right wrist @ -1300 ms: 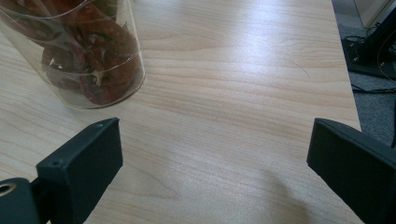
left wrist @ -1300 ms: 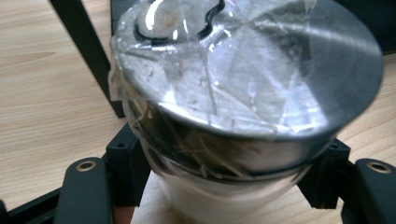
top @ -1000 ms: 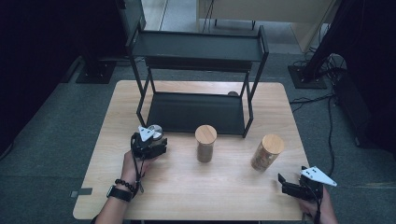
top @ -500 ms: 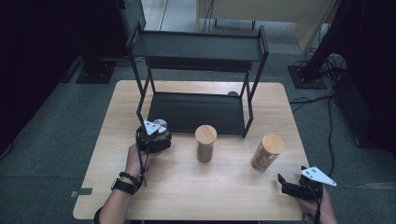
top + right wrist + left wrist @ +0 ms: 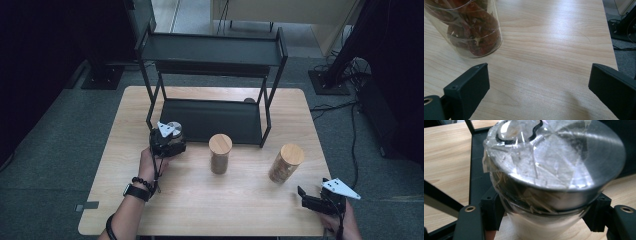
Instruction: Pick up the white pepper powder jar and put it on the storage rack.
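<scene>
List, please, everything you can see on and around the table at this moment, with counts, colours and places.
Table: one, light wood, centre of the high view.
Shelf rack: one, black, two tiers, at the table's far side.
Metal-lid jar: one, silver lid taped over with clear film, held off the table at the lower shelf's left front corner.
Wooden-lid jars: two, clear with pale wooden lids; middle jar in front of the rack, right jar nearer the right edge, holding dark red contents.
Cables: several, black, on the grey floor at the right.
Left tongs: black, shut on the metal-lid jar.
Right tongs: black, open, at the table's near right corner.
Person's left forearm: one, wearing a watch and bead bracelet.
</scene>
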The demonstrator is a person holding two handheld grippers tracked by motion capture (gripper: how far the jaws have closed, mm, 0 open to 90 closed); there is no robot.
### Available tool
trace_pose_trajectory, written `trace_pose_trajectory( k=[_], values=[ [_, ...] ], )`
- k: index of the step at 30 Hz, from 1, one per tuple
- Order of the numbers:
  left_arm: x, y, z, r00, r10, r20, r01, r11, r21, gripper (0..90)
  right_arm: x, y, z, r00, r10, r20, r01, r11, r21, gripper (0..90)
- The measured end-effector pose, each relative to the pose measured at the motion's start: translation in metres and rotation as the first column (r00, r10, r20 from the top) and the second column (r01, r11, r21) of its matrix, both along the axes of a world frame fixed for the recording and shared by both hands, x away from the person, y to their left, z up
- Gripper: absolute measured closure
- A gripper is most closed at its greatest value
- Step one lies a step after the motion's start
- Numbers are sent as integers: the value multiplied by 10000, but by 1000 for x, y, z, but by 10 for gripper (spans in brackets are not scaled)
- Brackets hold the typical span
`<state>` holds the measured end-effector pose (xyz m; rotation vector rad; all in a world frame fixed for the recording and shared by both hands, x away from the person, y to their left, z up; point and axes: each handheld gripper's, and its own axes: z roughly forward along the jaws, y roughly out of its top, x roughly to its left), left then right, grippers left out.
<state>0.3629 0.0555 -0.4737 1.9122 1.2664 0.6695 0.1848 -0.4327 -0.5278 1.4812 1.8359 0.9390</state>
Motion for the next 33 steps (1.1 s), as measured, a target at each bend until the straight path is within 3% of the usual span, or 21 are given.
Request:
trace_pose_trajectory(
  k=[14,33],
  values=[
    [12,-9,5,10000,-1,39,1,10000,4,311,0,0,0,10000,-7,14,7,10000,11,33],
    [43,-14,5,9979,634,88,-635,9979,123,311,0,0,0,10000,-3,27,3,10000,47,33]
  ],
)
